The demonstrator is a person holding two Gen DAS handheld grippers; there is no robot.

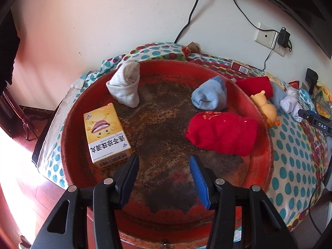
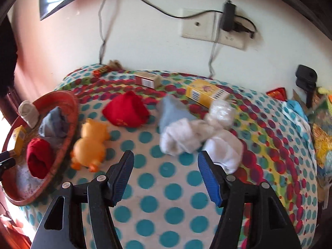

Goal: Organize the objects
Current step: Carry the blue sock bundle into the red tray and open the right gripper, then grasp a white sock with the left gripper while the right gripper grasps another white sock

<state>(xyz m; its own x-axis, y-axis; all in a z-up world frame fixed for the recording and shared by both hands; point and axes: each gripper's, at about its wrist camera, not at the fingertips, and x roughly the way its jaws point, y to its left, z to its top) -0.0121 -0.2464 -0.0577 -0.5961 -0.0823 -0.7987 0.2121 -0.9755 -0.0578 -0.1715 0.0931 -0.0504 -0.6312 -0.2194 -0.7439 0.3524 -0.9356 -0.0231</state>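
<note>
Holding four items, red tray (image 1: 262,112) contains white sock (image 1: 124,85), blue sock (image 1: 209,94), red sock (image 1: 222,134), yellow box (image 1: 106,133); left gripper (image 1: 165,160) and right gripper (image 2: 166,155) both parted, empty.

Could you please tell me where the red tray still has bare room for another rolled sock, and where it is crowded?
The red tray is bare across its middle and near side, between the yellow box and the red sock, under the open left claw. Its far right is crowded: the blue sock sits close behind the red one. The white sock fills the far left.
</note>
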